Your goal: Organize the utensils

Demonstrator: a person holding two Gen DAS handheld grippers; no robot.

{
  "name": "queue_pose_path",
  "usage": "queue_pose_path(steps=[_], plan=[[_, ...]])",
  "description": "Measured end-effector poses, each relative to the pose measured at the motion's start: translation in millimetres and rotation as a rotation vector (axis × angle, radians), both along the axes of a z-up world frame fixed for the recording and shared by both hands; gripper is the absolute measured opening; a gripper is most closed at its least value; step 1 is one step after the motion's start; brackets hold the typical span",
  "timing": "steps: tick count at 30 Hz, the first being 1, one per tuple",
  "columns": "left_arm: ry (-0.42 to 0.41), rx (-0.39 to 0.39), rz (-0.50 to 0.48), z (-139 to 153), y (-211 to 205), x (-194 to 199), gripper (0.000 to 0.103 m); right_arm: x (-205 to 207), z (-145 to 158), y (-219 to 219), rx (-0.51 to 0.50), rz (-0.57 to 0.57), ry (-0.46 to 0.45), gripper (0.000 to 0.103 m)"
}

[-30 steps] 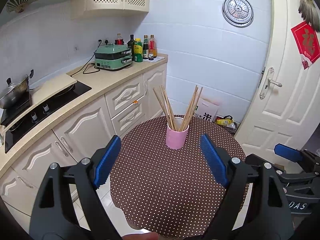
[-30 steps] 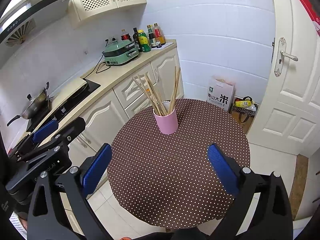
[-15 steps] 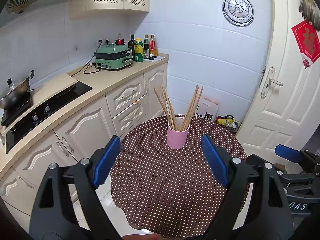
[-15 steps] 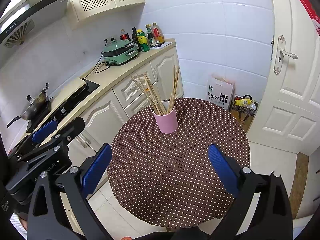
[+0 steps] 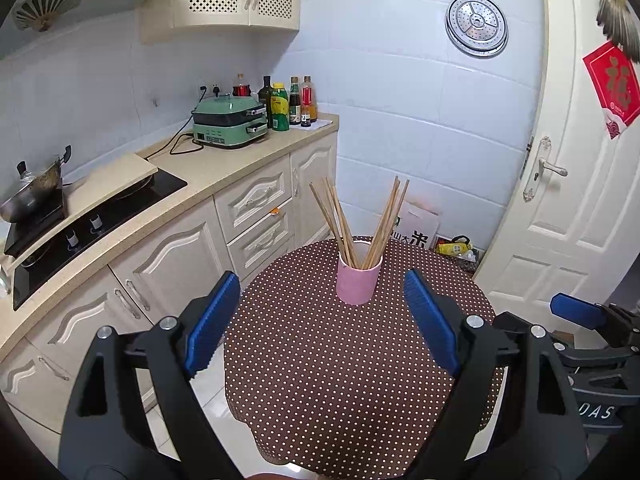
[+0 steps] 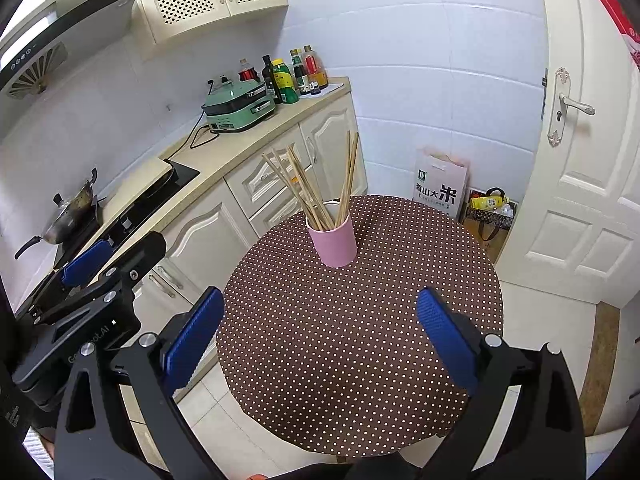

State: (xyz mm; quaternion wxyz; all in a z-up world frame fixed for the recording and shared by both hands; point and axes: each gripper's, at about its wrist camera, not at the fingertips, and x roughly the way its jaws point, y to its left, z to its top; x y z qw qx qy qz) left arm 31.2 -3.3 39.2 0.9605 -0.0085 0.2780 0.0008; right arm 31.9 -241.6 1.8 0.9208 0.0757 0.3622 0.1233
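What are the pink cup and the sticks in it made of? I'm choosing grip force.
Pink cup: likely glazed ceramic, possibly plastic; smooth, even matte pink wall with a white inside. Chopsticks: apparently bamboo or wood; thin, straight, uniformly pale tan, unlacquered.

Round dotted table (image 5: 352, 380); pink cup (image 5: 357, 282) upright.

2 near, downward wrist views, both probably sharing table (image 5: 340, 380) (image 6: 360, 340)

Chopsticks (image 5: 362, 220) upright in pink cup (image 5: 357, 282)
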Motion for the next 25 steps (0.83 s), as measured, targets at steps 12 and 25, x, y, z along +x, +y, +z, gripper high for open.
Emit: queue_pose_path(steps=[12,25], plan=[[0.012,-0.011,-0.005,-0.4,1.5,5.2,0.083,1.0,-1.1,-0.7,0.002,-0.007,-0.001,0.093],[0.020,-0.024,-0.017,-2.1,1.0,9.9,0.083,5.0,-2.1,-3.7,0.005,-0.011,0.003,0.093]])
